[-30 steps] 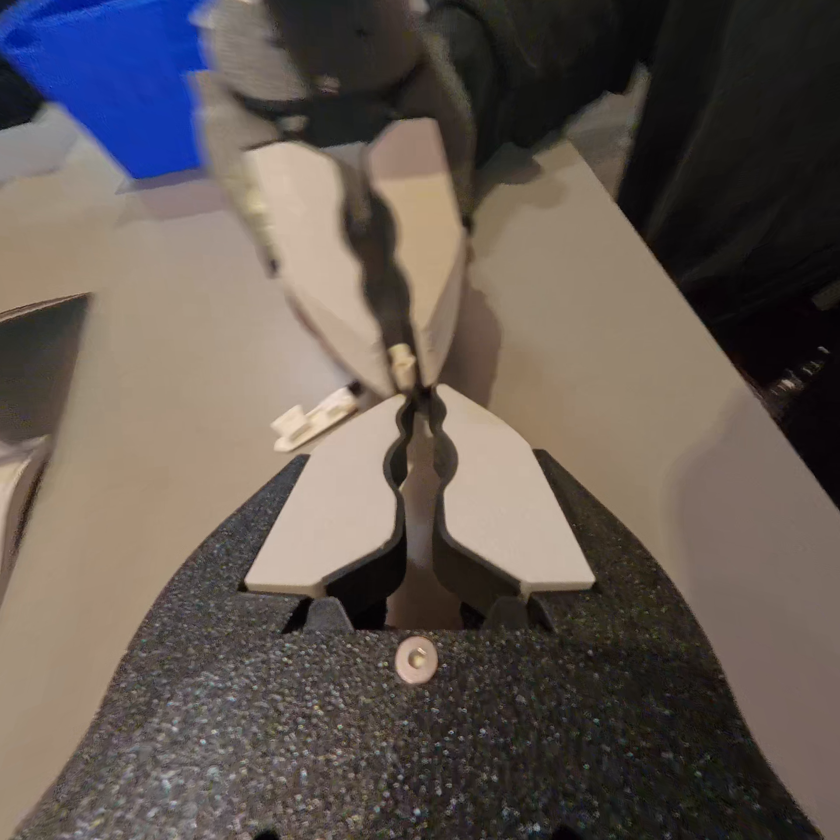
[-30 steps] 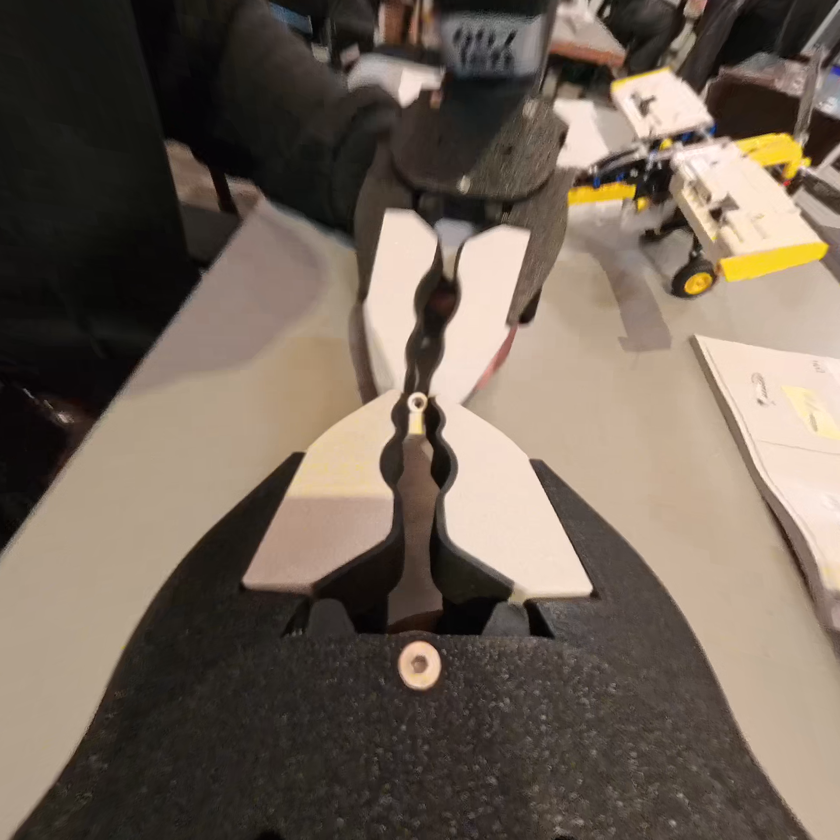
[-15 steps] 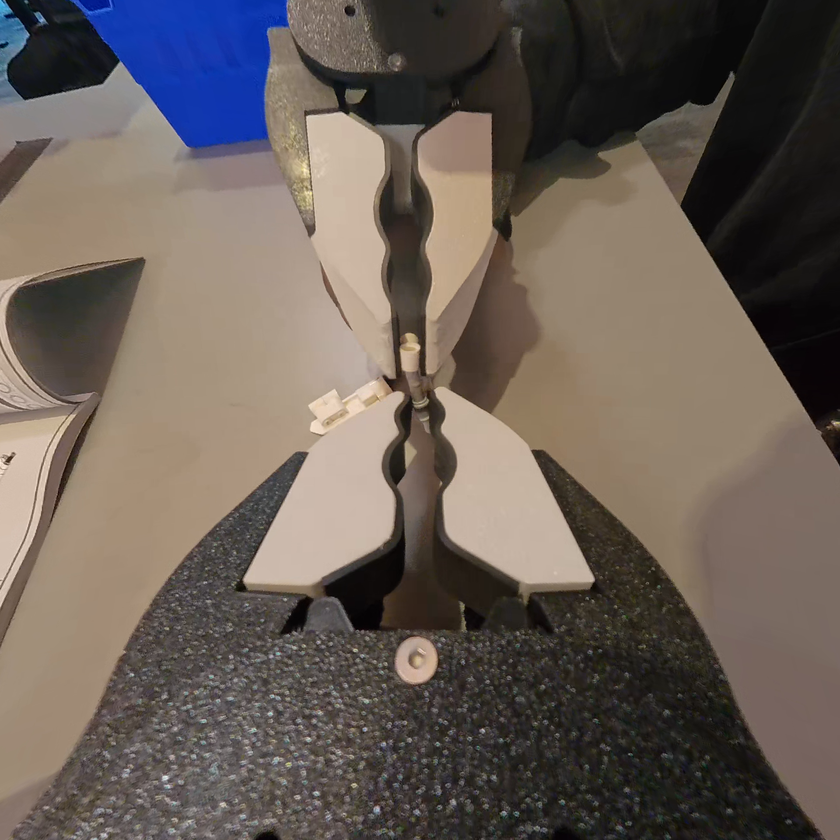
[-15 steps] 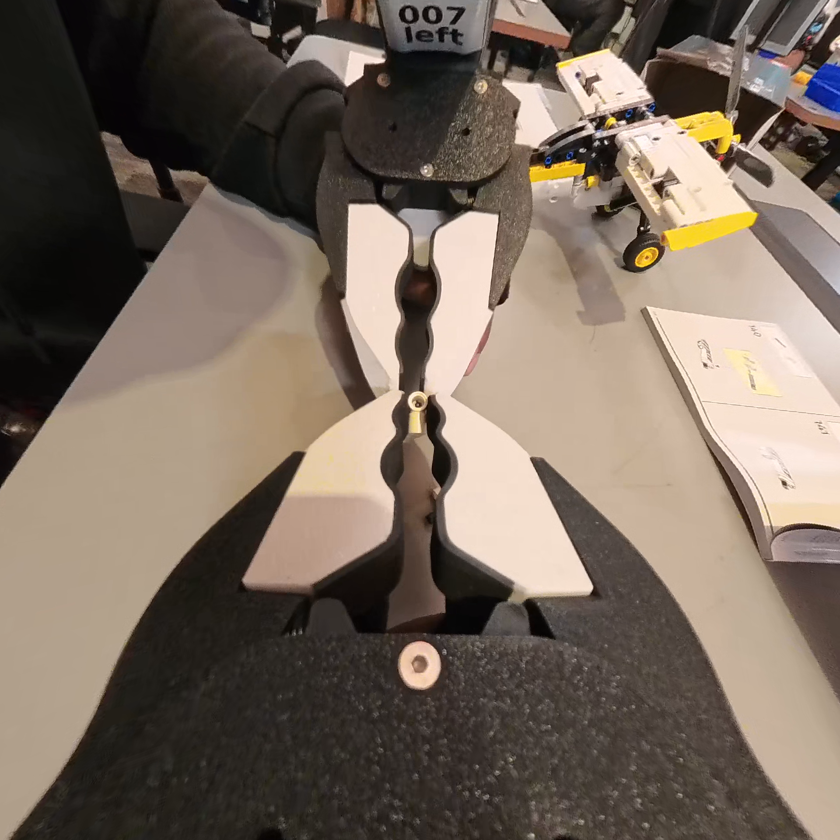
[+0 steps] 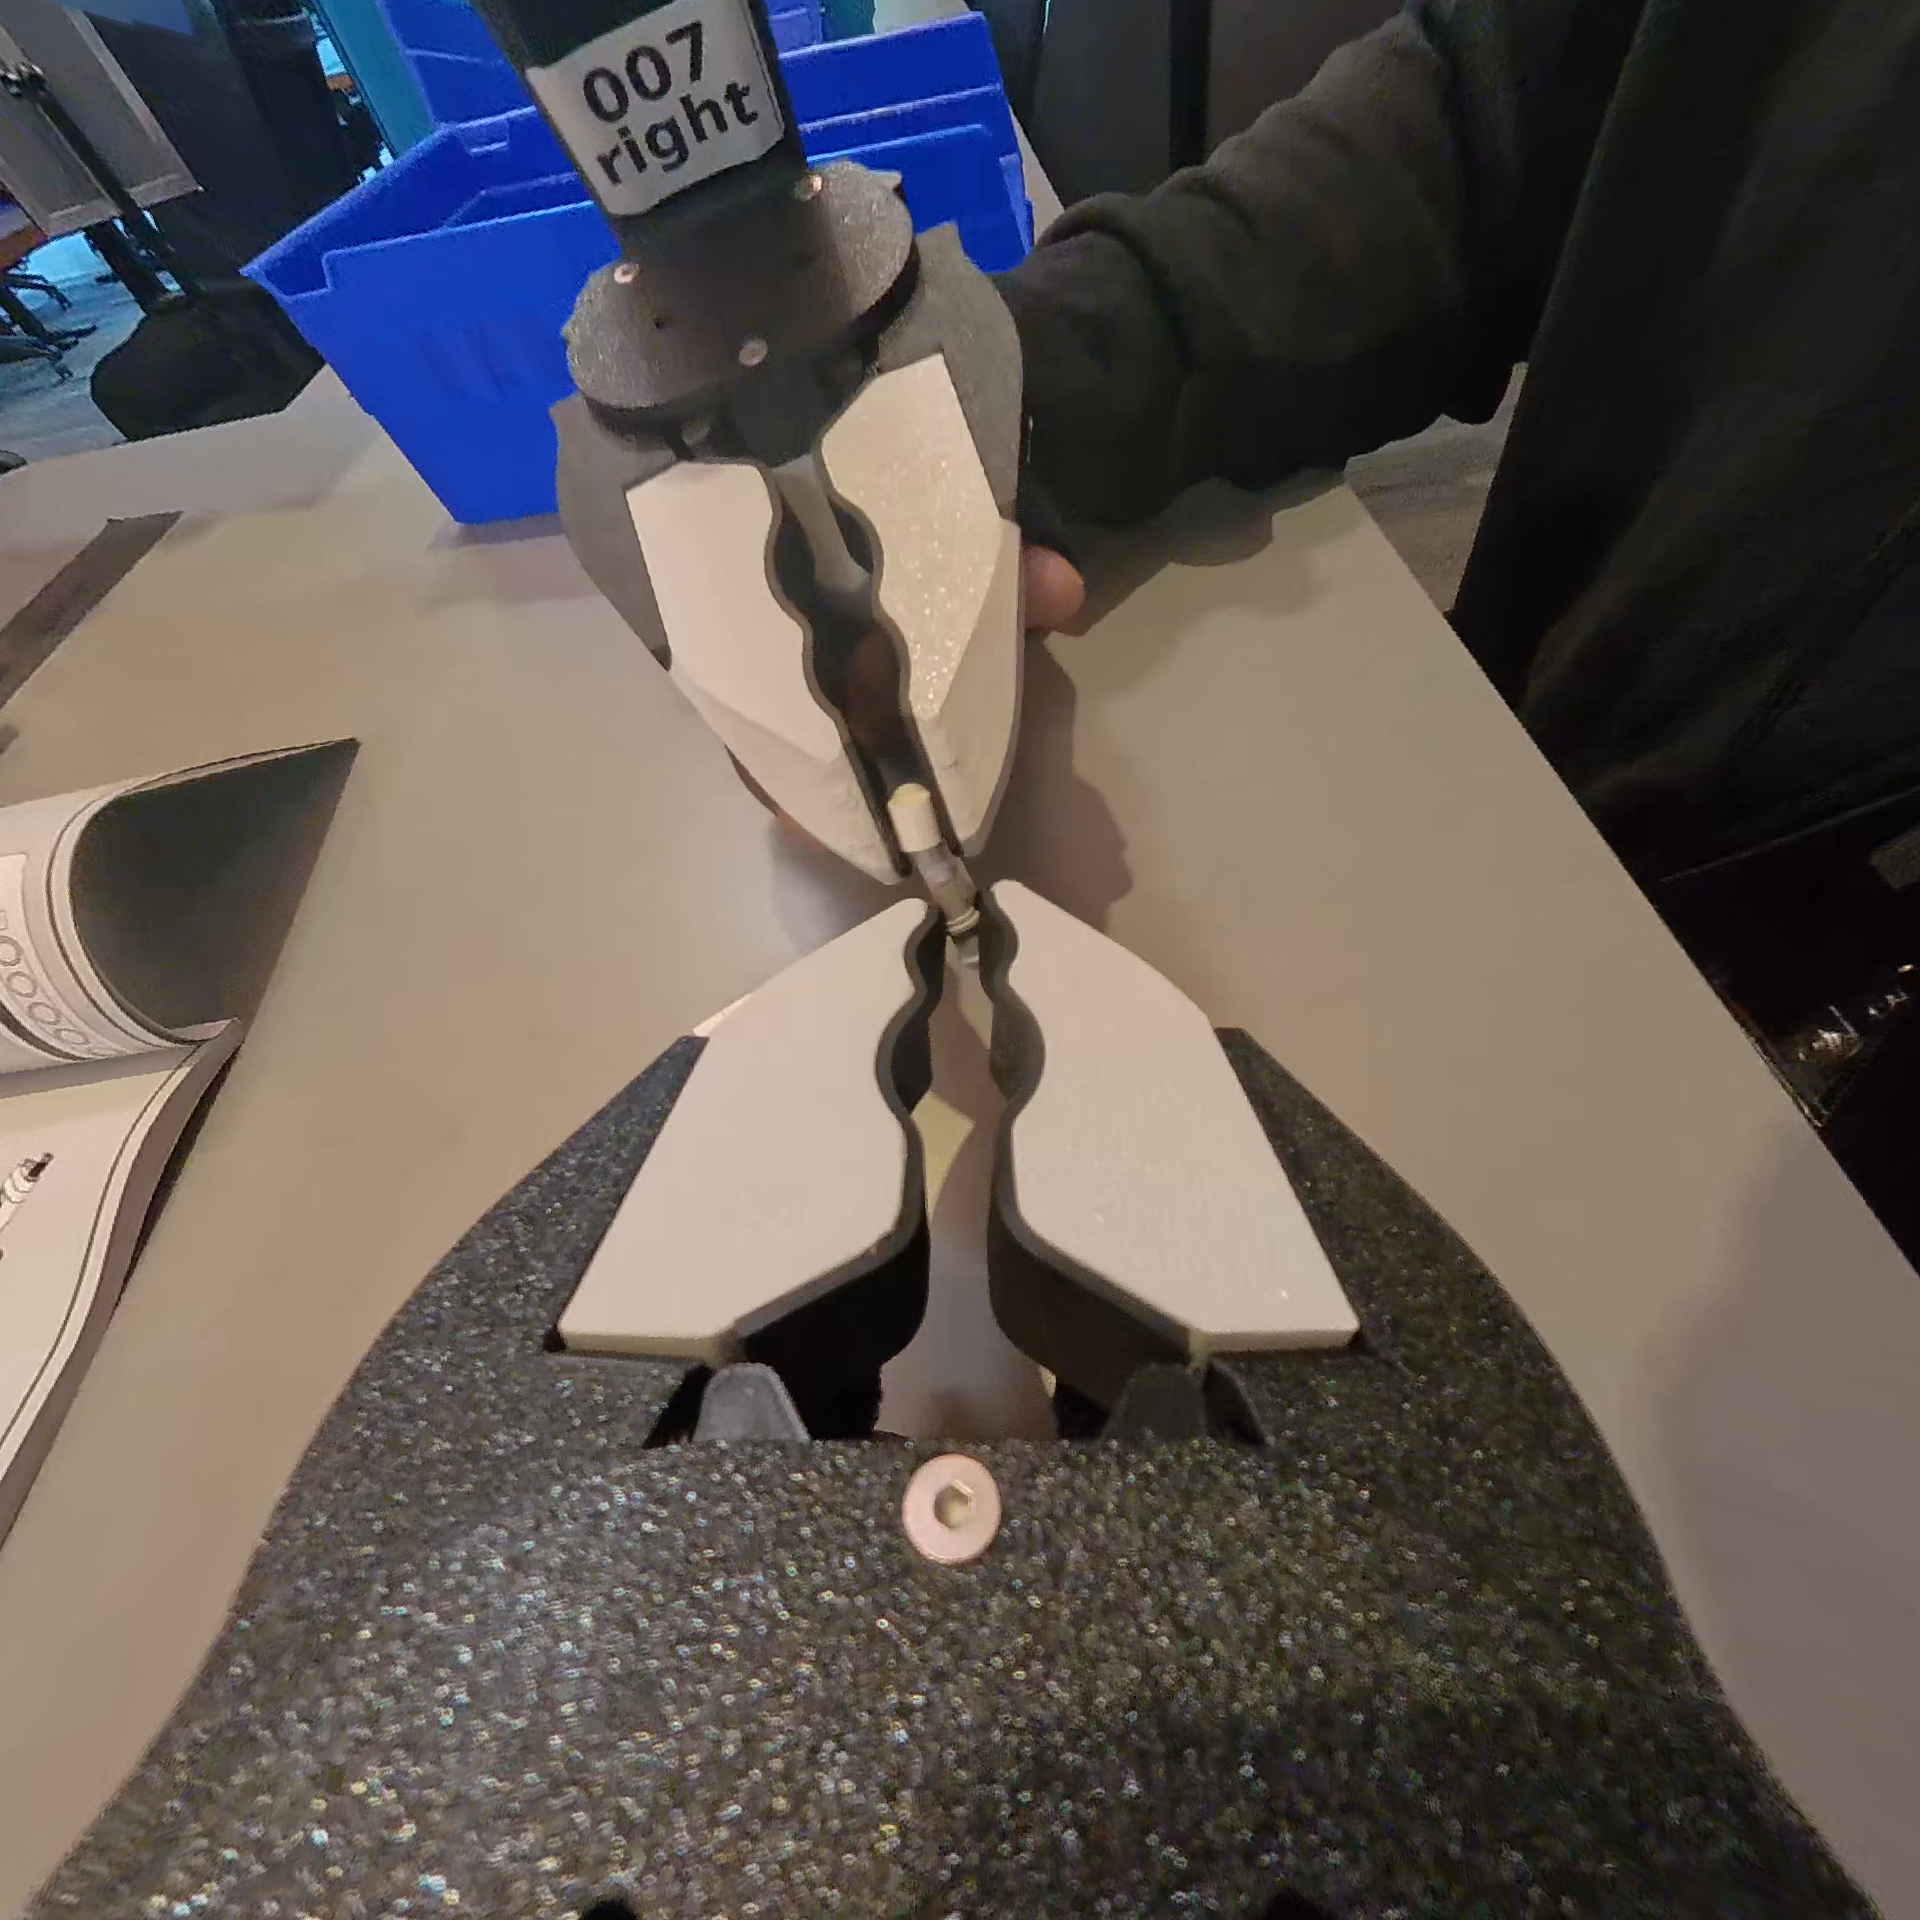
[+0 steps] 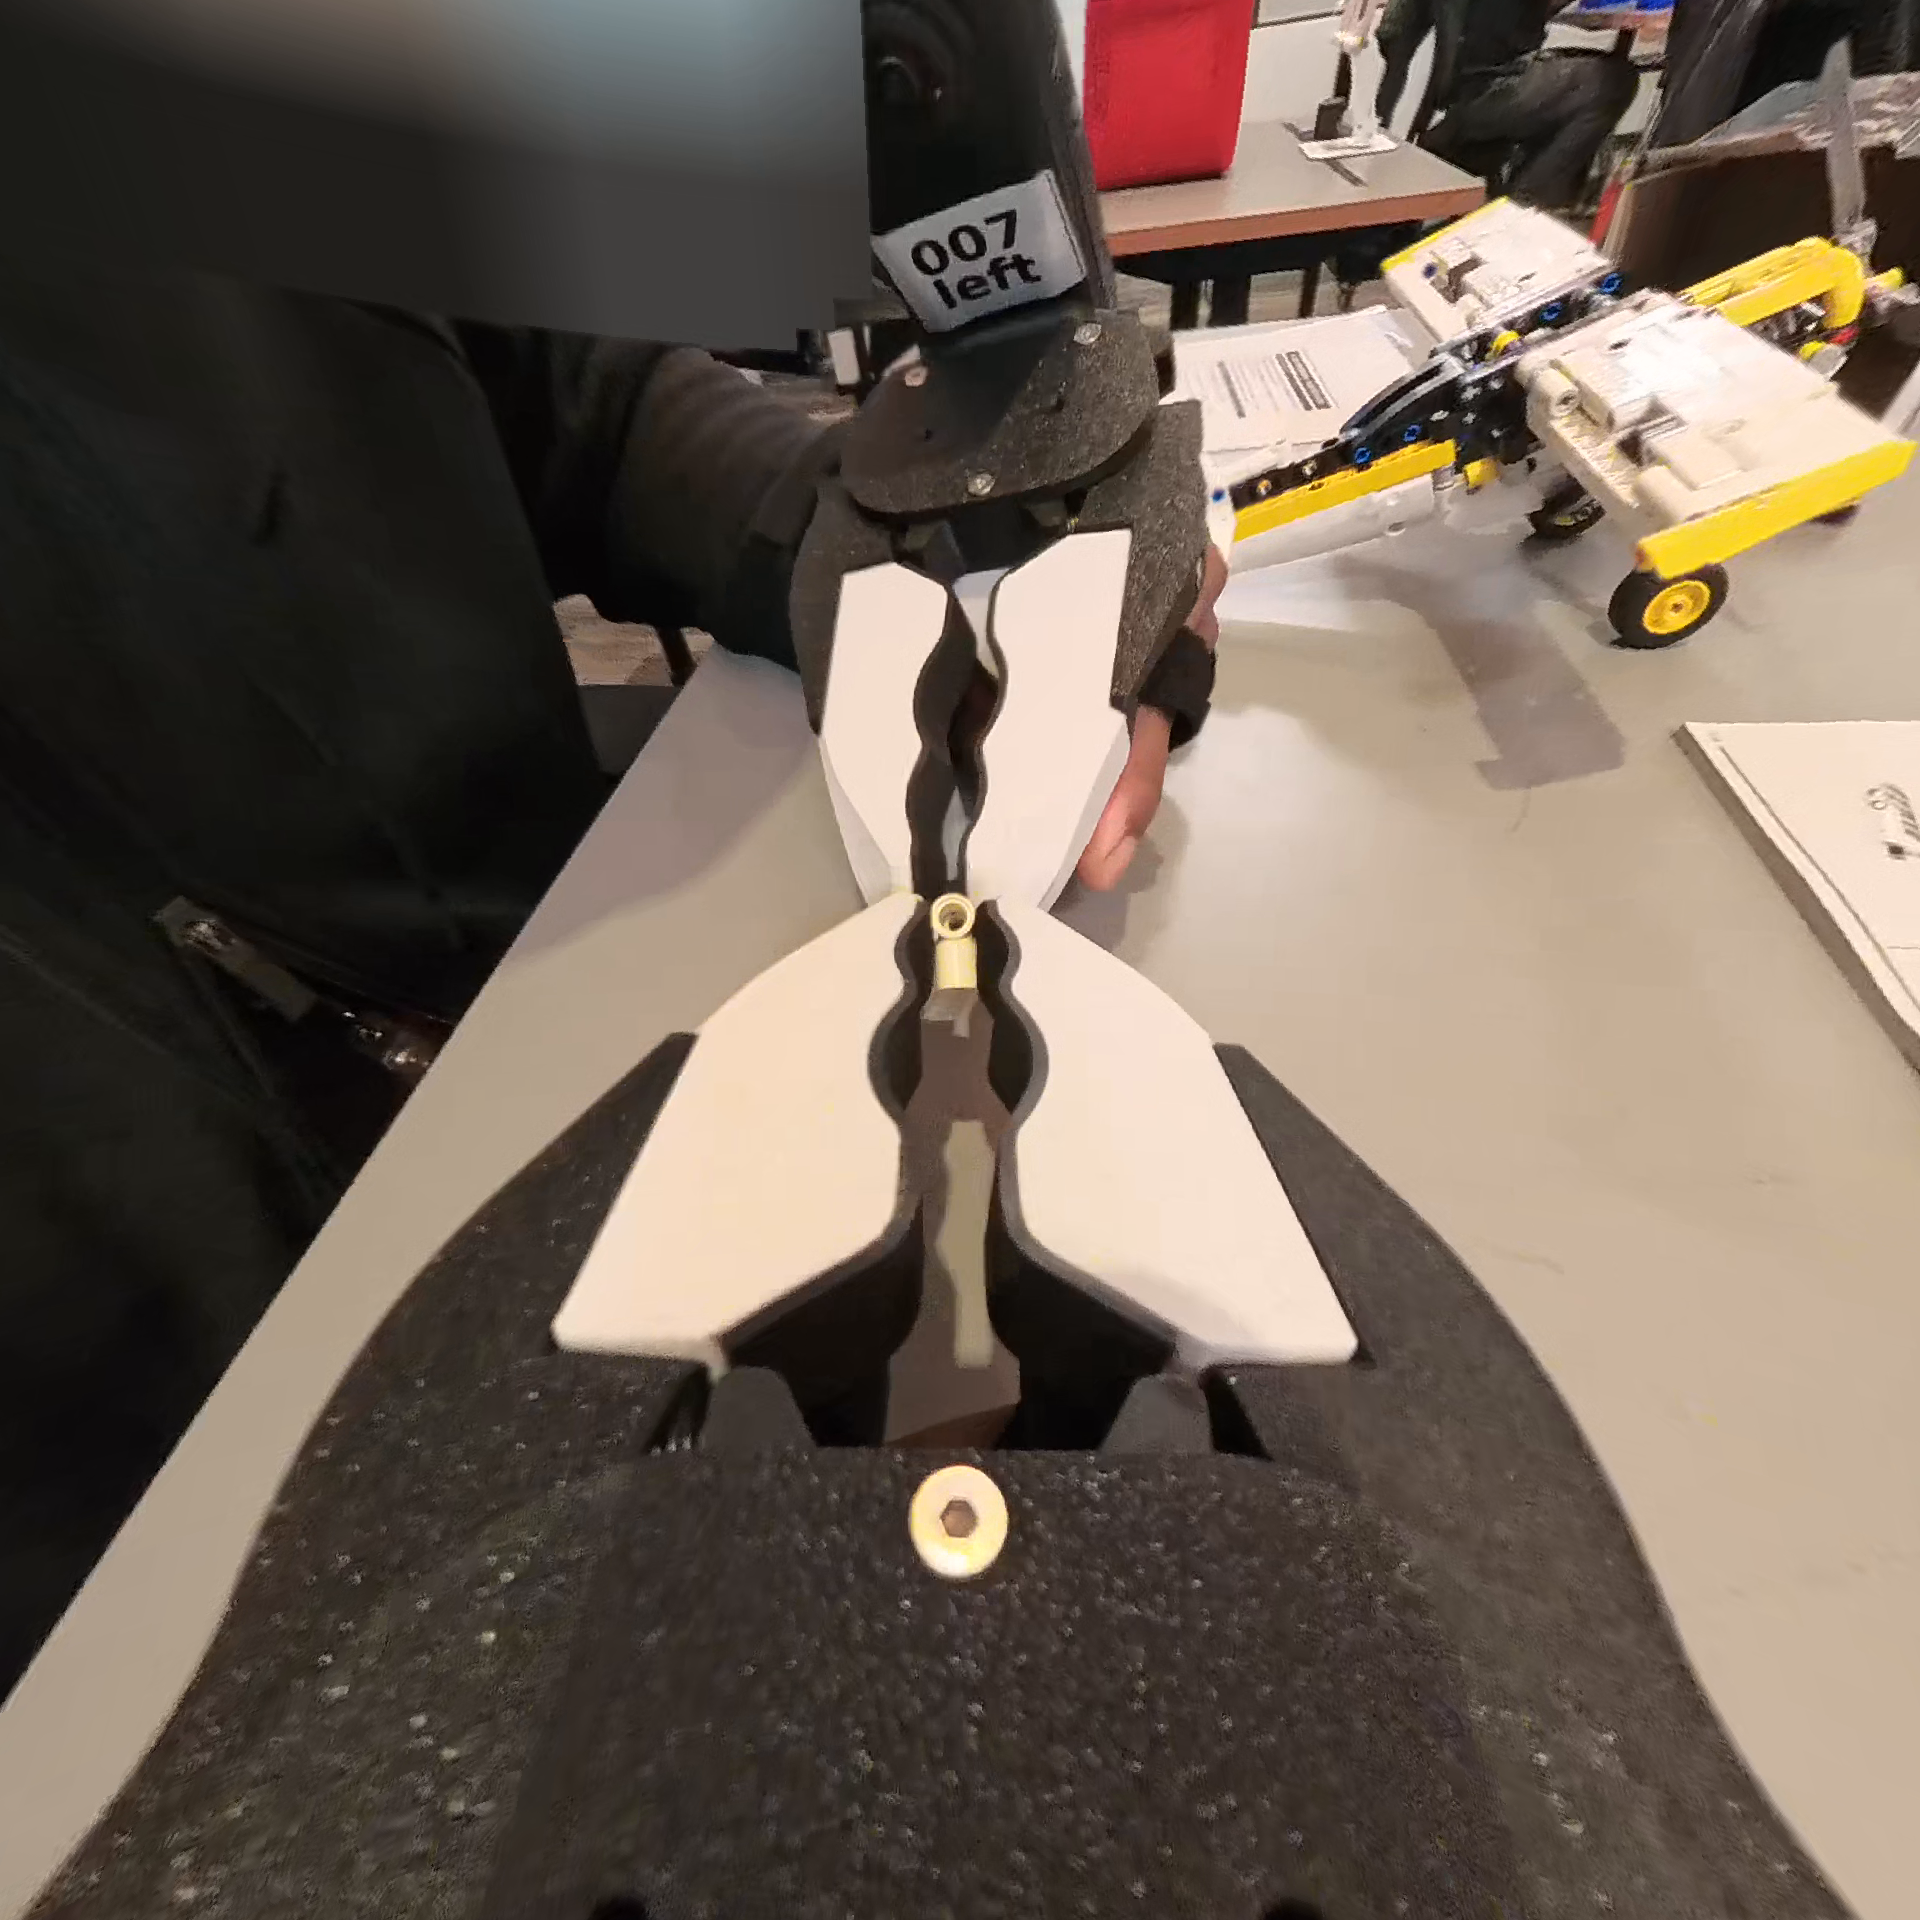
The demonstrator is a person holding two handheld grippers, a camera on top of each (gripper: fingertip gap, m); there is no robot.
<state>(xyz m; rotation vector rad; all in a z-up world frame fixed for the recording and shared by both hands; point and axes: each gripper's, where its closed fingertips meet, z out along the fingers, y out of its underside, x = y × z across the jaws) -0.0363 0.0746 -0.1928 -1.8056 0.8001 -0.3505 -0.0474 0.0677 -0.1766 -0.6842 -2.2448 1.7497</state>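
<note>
A small cream connector piece (image 6: 954, 940), tubular with a ring-shaped end, sits clamped between the fingertips of the right gripper (image 6: 954, 914); both pads press against its sides. From the left wrist view the same piece (image 5: 912, 818) shows as a pale cylinder between the right gripper's tips (image 5: 930, 847), with a thin grey pin (image 5: 954, 902) projecting from its lower end. The pin's far end enters the narrow gap at the tips of the left gripper (image 5: 961, 914), whose jaws are nearly closed around it; whether the pads actually press on the pin cannot be told. The two grippers meet tip to tip above the grey table (image 5: 416, 727), near its edge.

A gloved hand (image 5: 1143, 416) holds the right gripper's body. A second hand (image 6: 1143, 769) shows behind the left gripper (image 6: 940, 883).

An open instruction booklet (image 5: 94, 935) lies to one side on the table. A blue bin (image 5: 436, 343) stands at the far end. A yellow-and-white brick-built vehicle (image 6: 1558, 416) rests on the table beyond the grippers, with printed sheets (image 6: 1288, 374) beside it.
</note>
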